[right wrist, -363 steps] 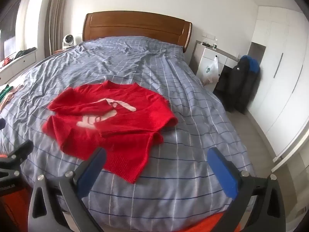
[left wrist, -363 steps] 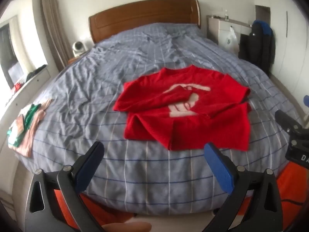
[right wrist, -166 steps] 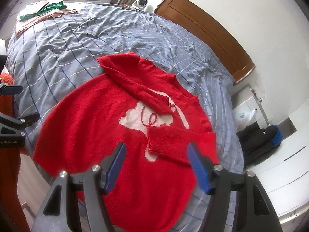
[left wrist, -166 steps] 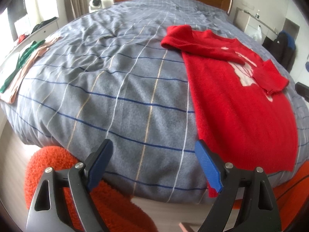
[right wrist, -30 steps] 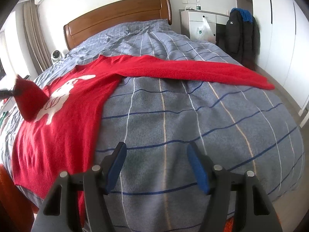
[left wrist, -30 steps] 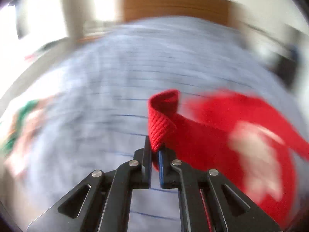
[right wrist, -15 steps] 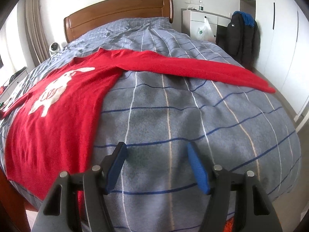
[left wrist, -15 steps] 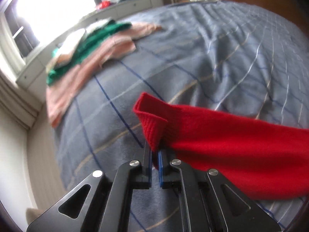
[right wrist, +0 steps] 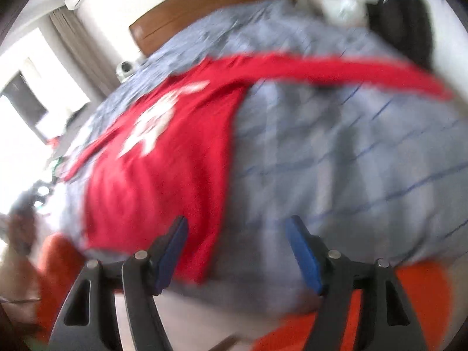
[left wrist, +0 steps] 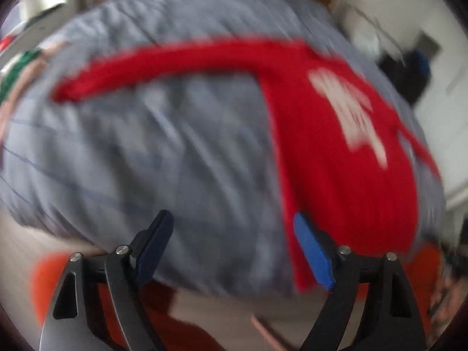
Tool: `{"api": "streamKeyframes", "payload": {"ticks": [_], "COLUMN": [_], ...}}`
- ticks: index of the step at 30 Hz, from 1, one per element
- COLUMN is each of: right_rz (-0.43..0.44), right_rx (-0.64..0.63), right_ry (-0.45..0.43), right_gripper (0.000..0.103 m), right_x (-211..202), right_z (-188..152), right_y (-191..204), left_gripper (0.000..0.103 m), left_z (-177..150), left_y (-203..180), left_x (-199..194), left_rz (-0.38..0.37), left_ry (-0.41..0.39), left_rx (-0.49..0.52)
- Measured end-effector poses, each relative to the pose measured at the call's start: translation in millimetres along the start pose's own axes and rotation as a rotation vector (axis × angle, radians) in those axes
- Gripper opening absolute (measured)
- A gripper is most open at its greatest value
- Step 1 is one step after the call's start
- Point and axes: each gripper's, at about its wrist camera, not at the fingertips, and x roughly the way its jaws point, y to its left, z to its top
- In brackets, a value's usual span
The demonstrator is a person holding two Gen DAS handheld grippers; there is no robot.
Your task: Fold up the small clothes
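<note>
A red sweater (left wrist: 336, 152) with a white chest print lies spread flat on the grey checked bed (left wrist: 175, 146), both sleeves stretched out sideways. Both views are motion-blurred. In the left wrist view its left sleeve (left wrist: 163, 61) reaches far left. My left gripper (left wrist: 234, 239) is open and empty over the bed's near edge, left of the hem. In the right wrist view the sweater (right wrist: 163, 158) lies to the left with its right sleeve (right wrist: 351, 73) running right. My right gripper (right wrist: 237, 242) is open and empty by the hem's right corner.
An orange fluffy rug (right wrist: 409, 307) lies on the floor below the bed edge. A pile of green and pink clothes (left wrist: 17, 73) sits at the bed's far left. A wooden headboard (right wrist: 204, 8) and a dark jacket (right wrist: 403, 14) stand at the back.
My left gripper has let go of the sleeve cuff, opened, and pulled back to the bed's near edge. The sleeve now lies flat. My right gripper has swung and stays open.
</note>
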Motion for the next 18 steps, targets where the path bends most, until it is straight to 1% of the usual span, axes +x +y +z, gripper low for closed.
{"api": "streamKeyframes", "payload": {"ticks": [2,3,5,7,8,9,10,11,12,15,18], "right_rz": [0.026,0.035,0.080,0.110,0.113,0.120,0.127,0.124,0.115,0.058,0.028], "right_rx": [0.033,0.056,0.085,0.075,0.066,0.060,0.055,0.044,0.033,-0.023,-0.041], "right_ry": [0.032,0.055,0.079,0.108,0.115,0.118,0.123,0.135,0.140,0.153,0.165], "right_gripper": [0.069,0.069,0.069,0.069,0.068,0.062,0.055,0.027,0.005,0.004,0.004], "right_x": [13,21,30,42,46,49,52,55,56,50,32], "right_z": [-5,-7,-8,-9,-7,-8,-7,-5,-4,-5,-9], "right_y": [-2,-4,-7,-3,0,3,5,8,10,21,24], "left_gripper": [0.086,0.086,0.086,0.084,0.070,0.055,0.014,0.002,0.002,0.001,0.001], "left_z": [-20,-24,-25,-26,-25,-26,-26,-24,-24,-23,-28], "left_y": [-24,-33,-39,-45,-49,-57,-62,-63,-65,-65,-61], "left_x": [12,18,28,37,42,45,48,52,51,38,27], "left_rz": [0.018,0.028,0.035,0.010,0.006,0.005,-0.010,-0.032,-0.026,-0.032,0.000], "left_ry": [0.006,0.014,0.022,0.045,0.062,0.074,0.088,0.109,0.104,0.091,0.080], "left_rx": [0.056,0.087,0.097,0.101,0.120,0.143,0.160,0.168,0.163,0.157,0.164]}}
